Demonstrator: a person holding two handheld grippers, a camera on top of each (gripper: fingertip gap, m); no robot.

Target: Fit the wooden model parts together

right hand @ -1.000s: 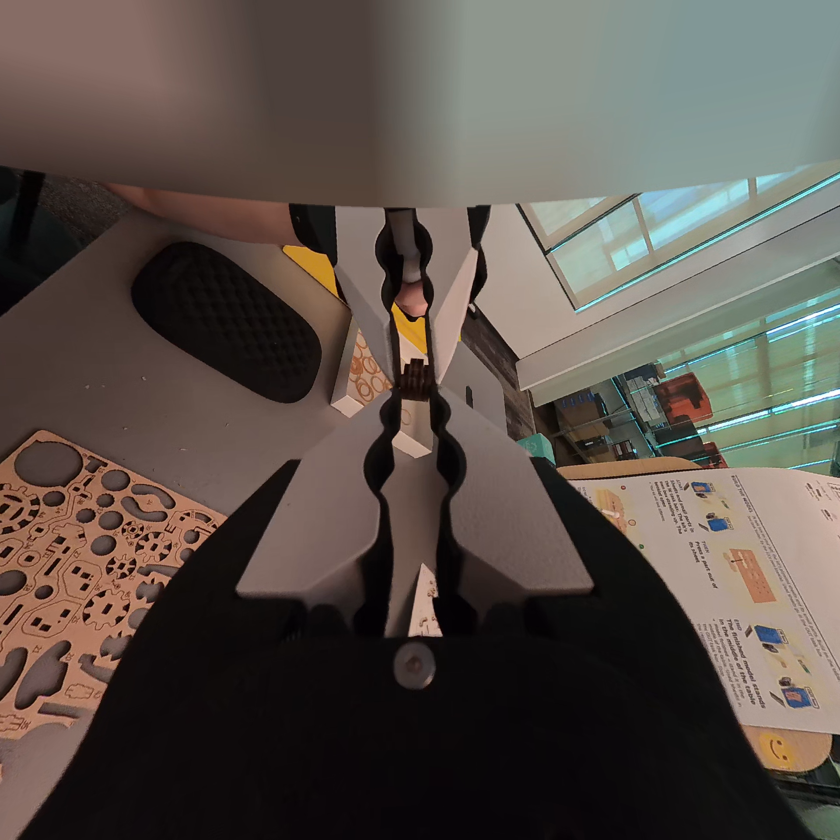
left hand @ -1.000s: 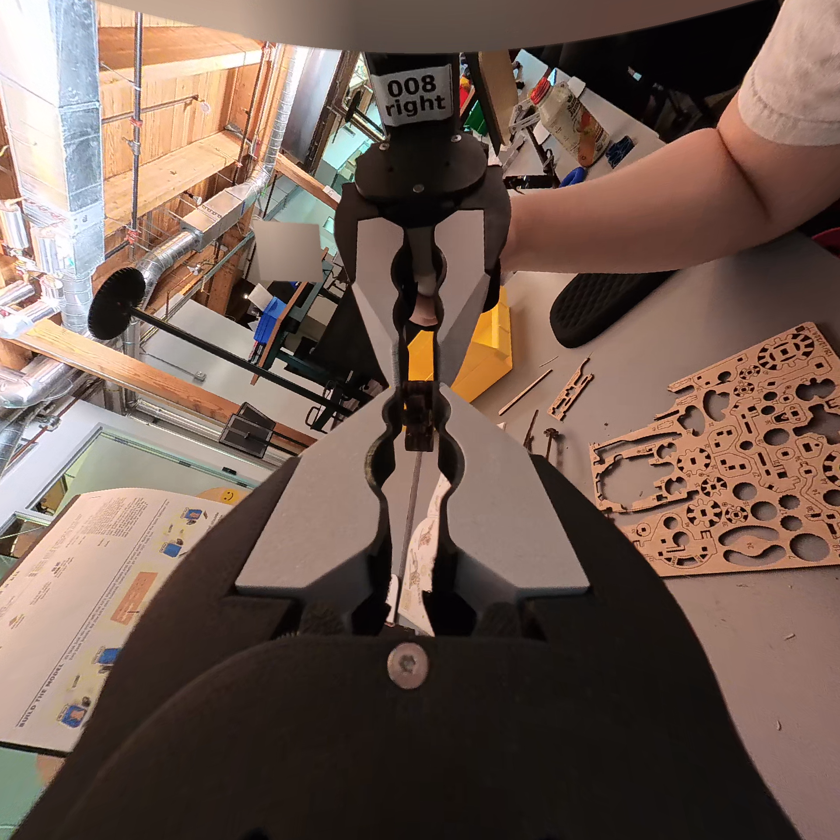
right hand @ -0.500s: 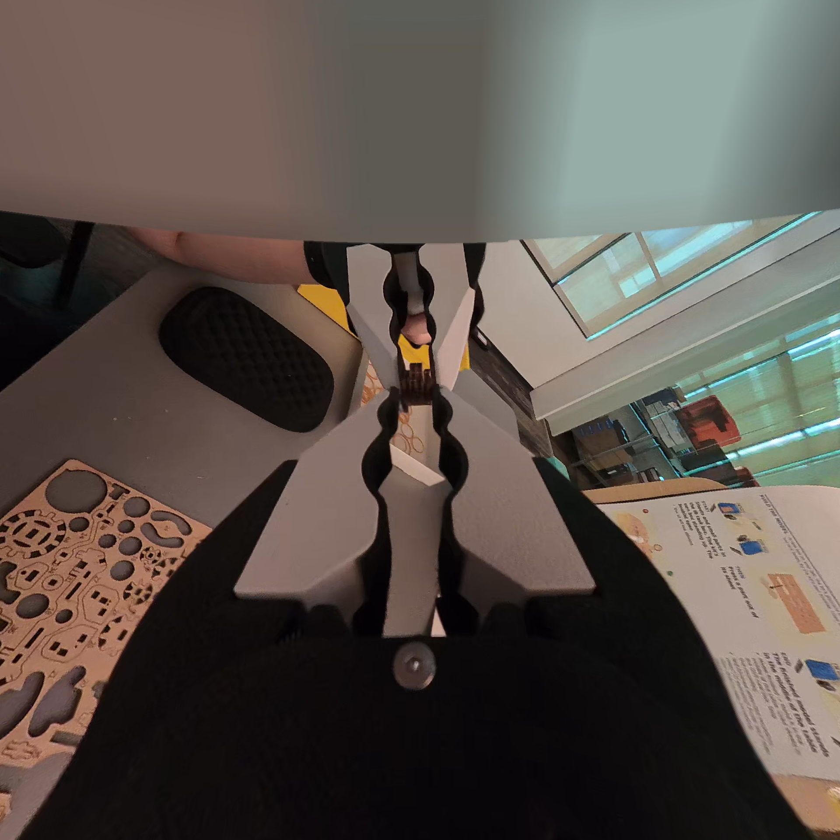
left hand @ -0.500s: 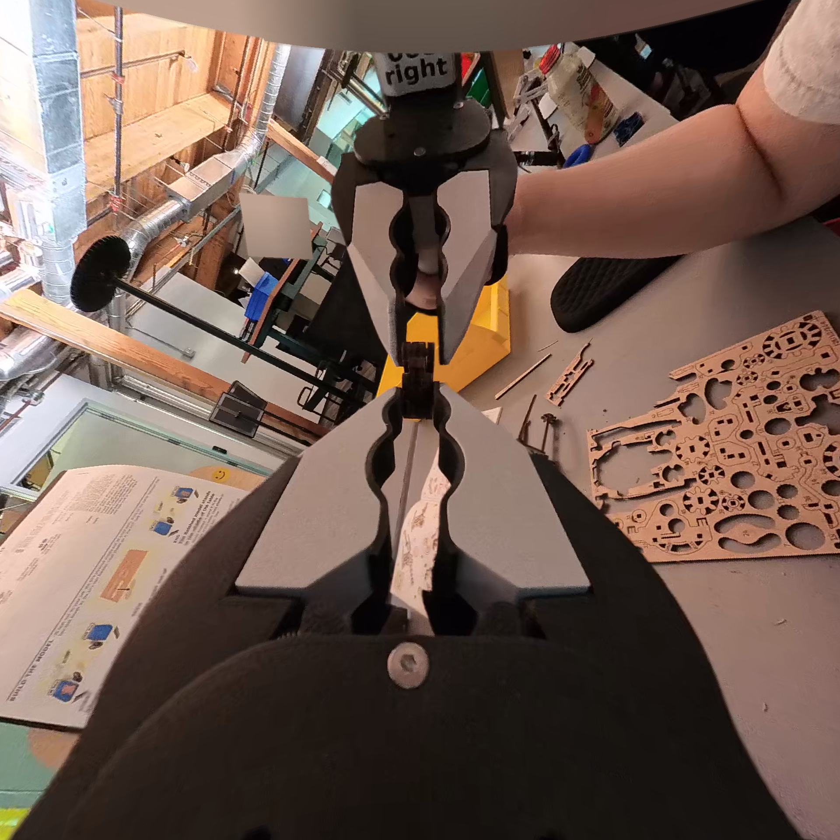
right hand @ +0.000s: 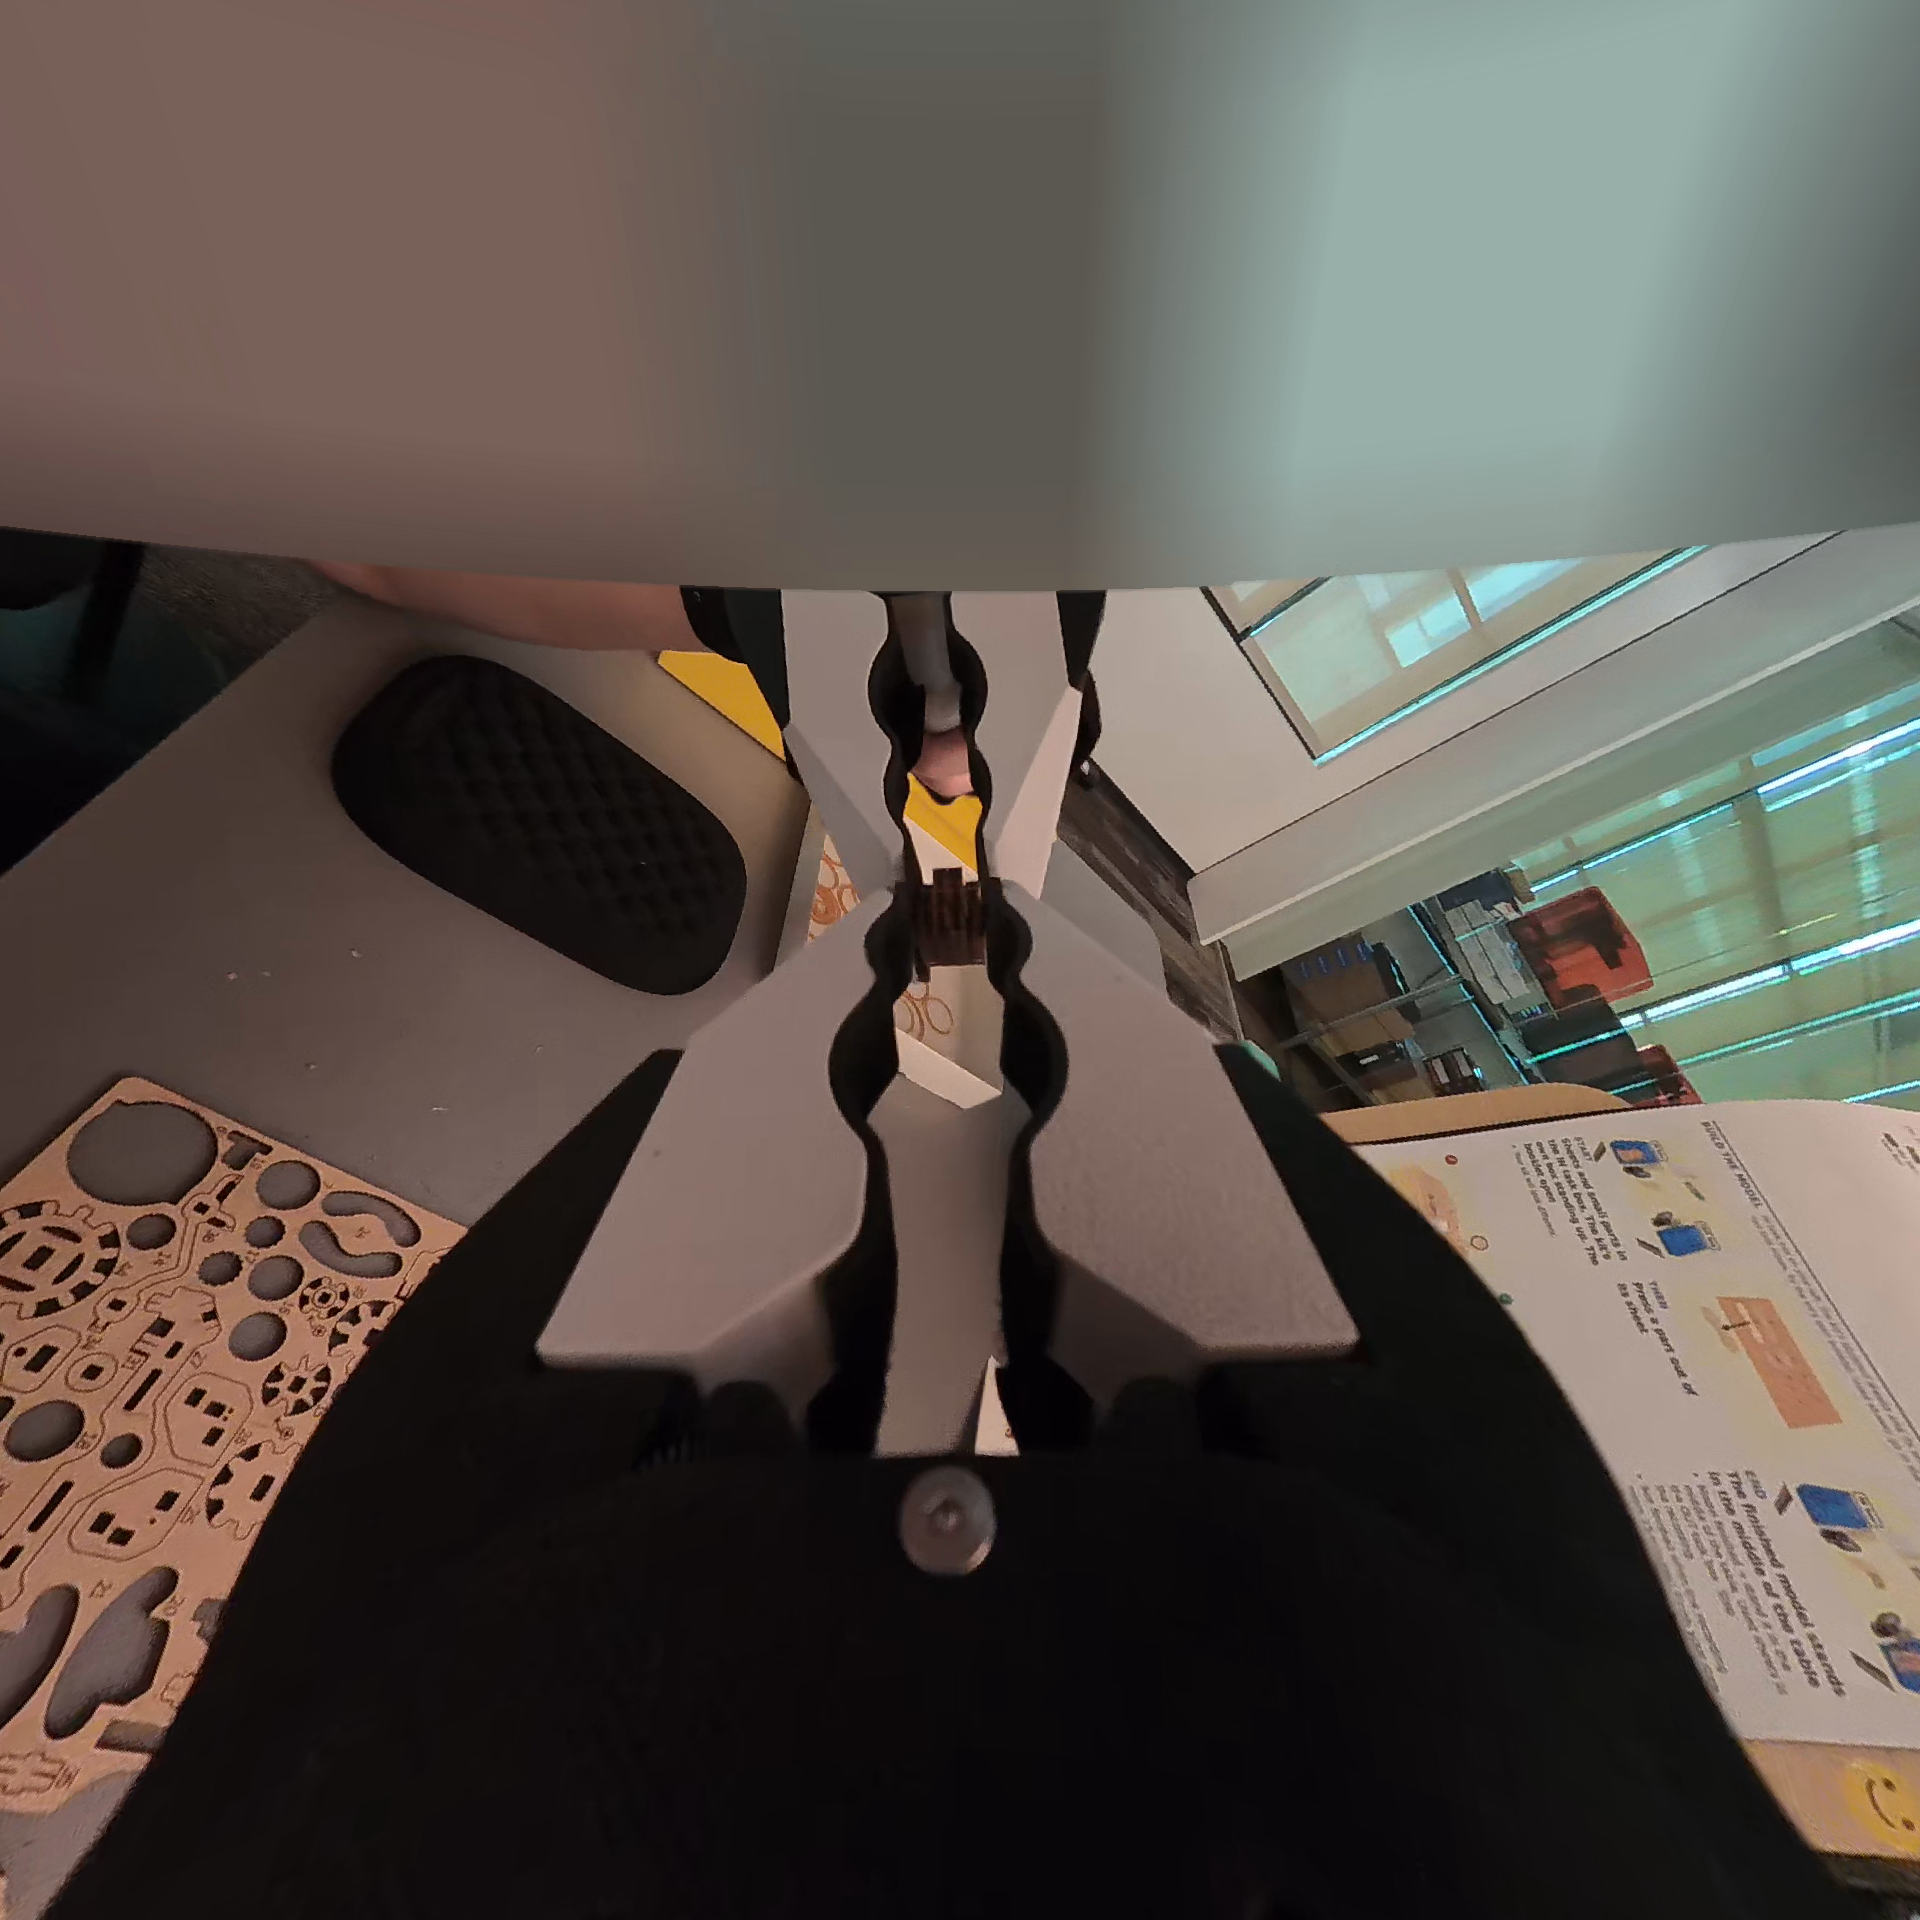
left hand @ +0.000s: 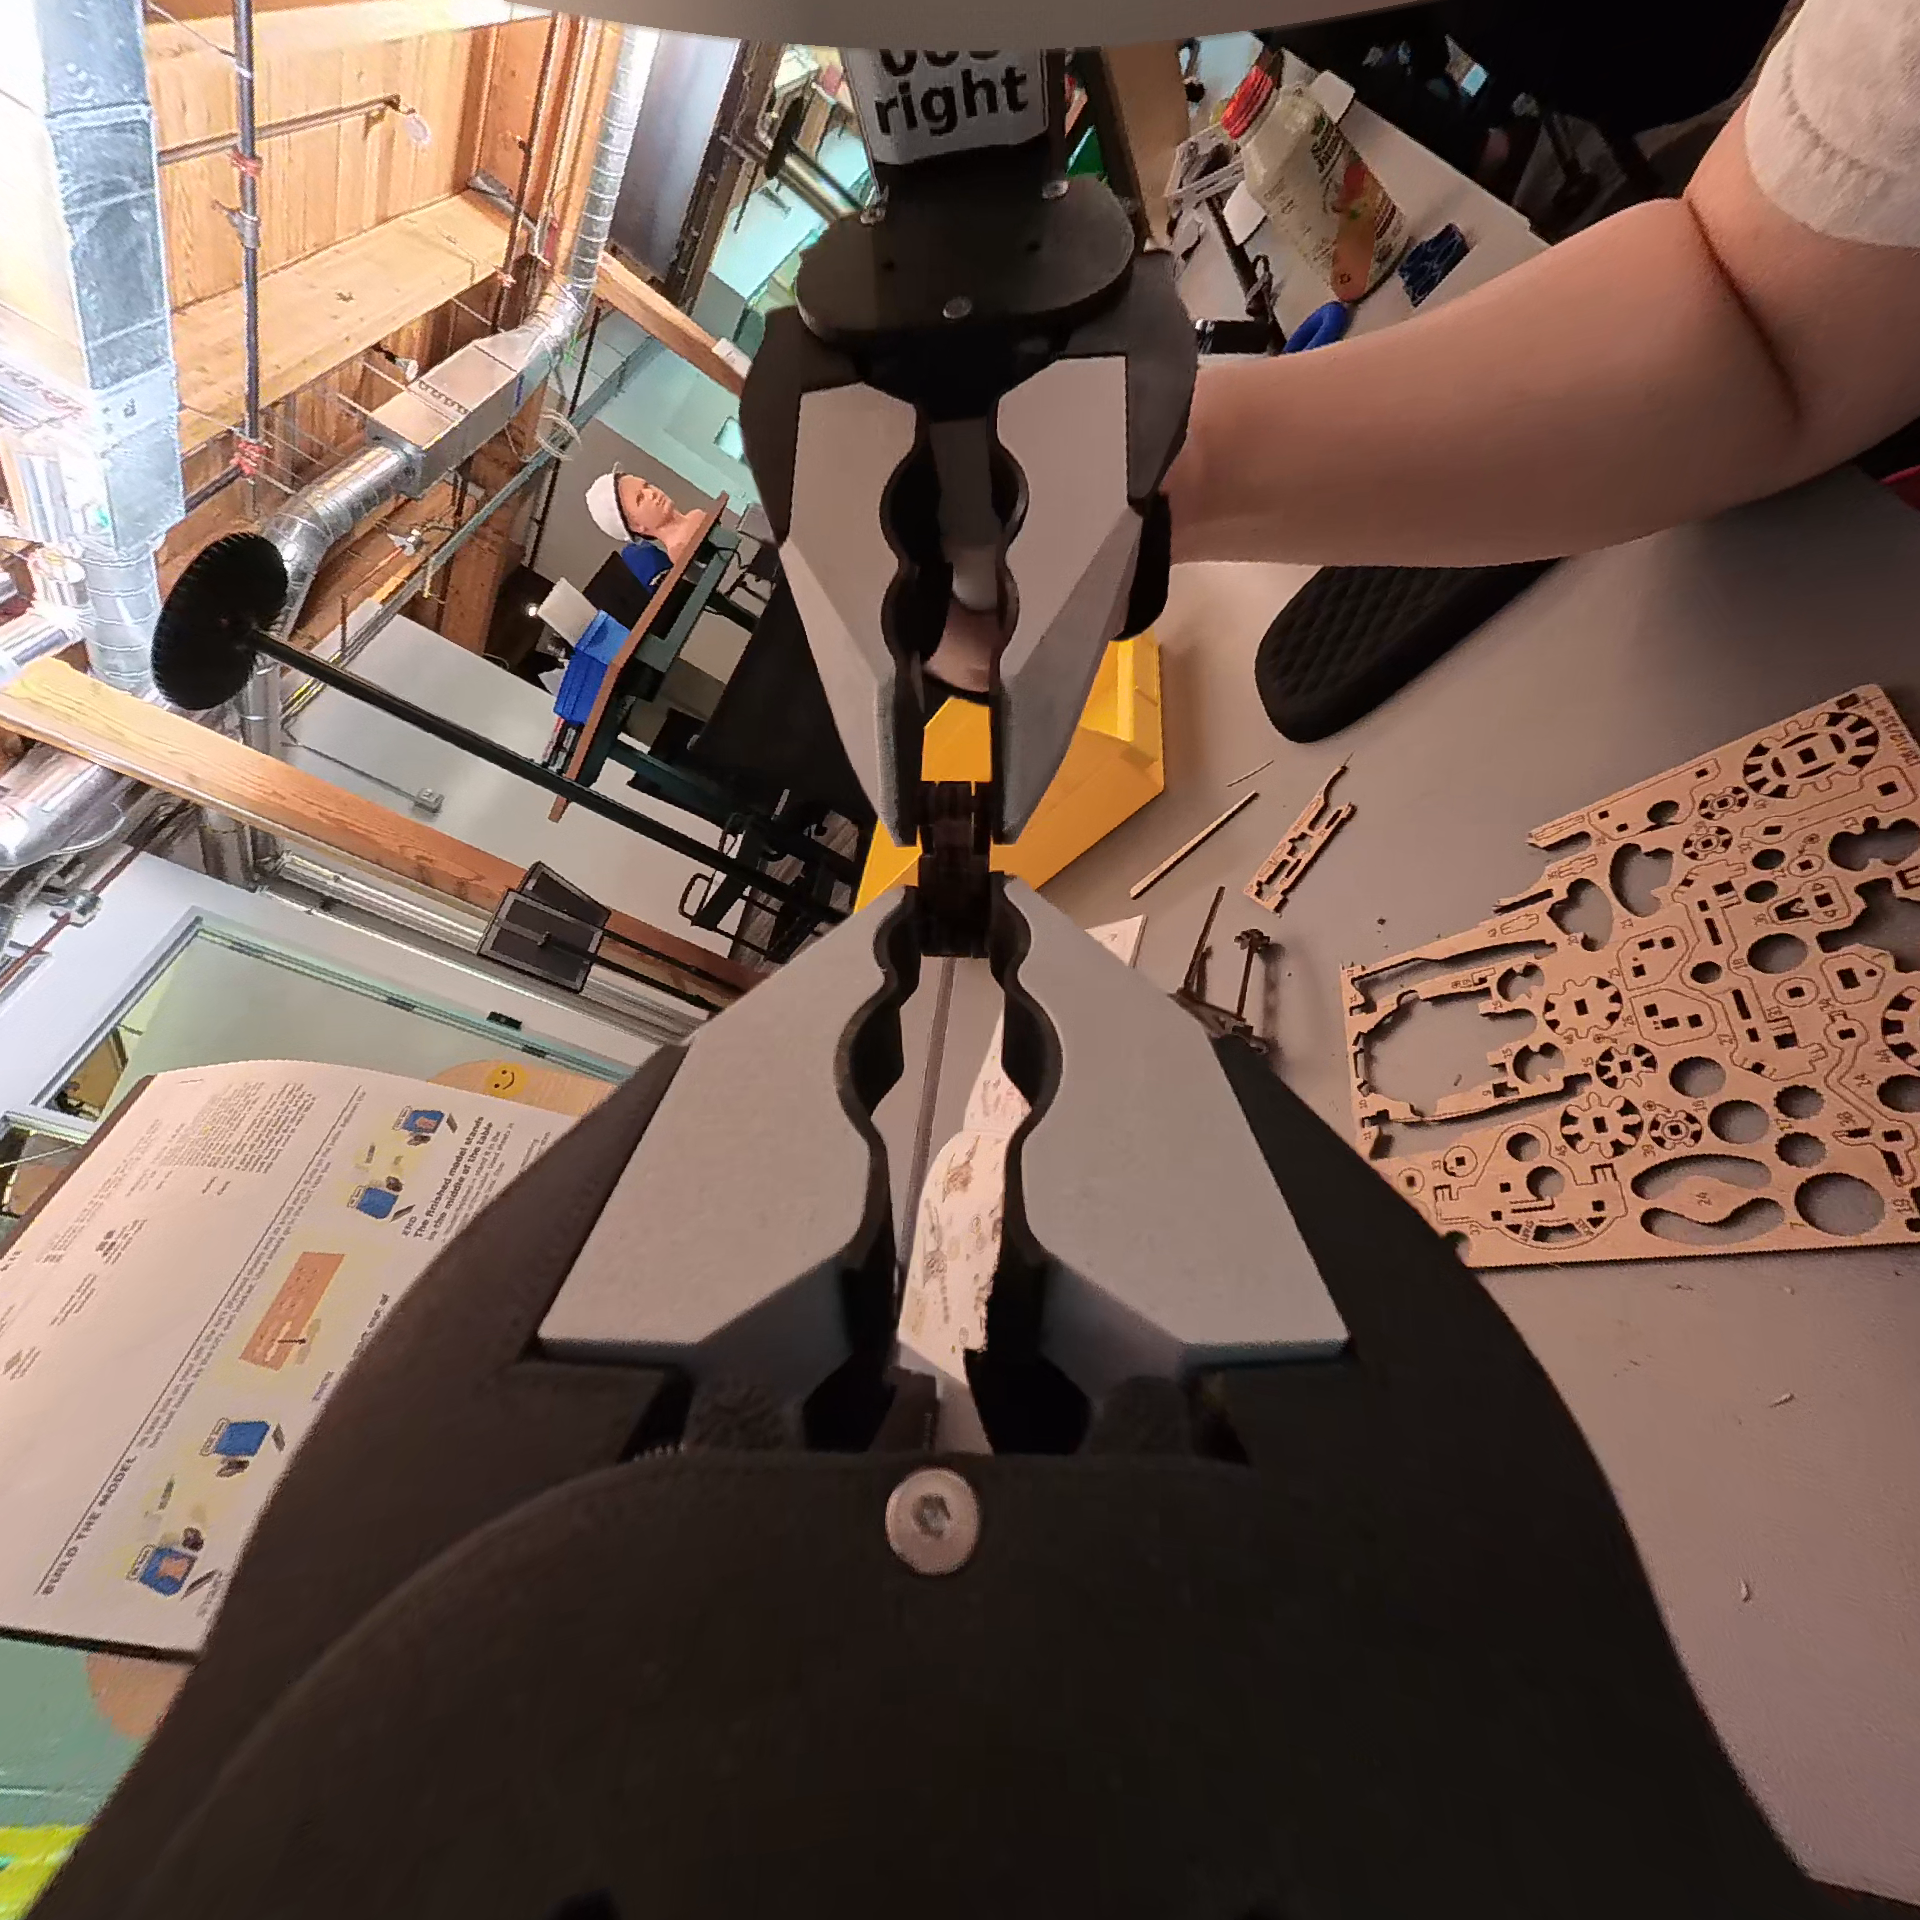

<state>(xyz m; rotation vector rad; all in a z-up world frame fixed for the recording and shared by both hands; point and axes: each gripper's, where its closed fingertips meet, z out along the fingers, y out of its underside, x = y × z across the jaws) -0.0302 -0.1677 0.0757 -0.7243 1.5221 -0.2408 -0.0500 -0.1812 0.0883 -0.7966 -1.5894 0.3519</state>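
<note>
So both grippers are nose to nose here, up off the grey table (left hand: 1621, 1455). The left gripper (left hand: 951, 914) has its jaws pinched onto a small dark wooden model part (left hand: 951, 899), and the right gripper (left hand: 951, 826) comes in from 12 o'clock with its tips squeezed onto another toothed wooden piece (left hand: 951, 810) that's touching the first one. Can't tell if they're actually slotted in or just butted together, it's all dark in there.

From the right wrist view it's the same deal flipped: the right gripper (right hand: 948, 925) is clamped on the toothed bit (right hand: 948, 930), with the left gripper (right hand: 940, 868) meeting it from 12 o'clock.

The laser-cut plywood sheet (left hand: 1683, 1029), mostly punched out, lies flat on the table at 3 o'clock. A few loose wooden sticks and offcuts (left hand: 1299, 842) sit between it and the grippers. A black wrist rest (left hand: 1382, 644) is at 2 o'clock, the instruction sheet (left hand: 208, 1299) at 8 o'clock, and a yellow bin (left hand: 1091, 769) sits behind the tips.
</note>
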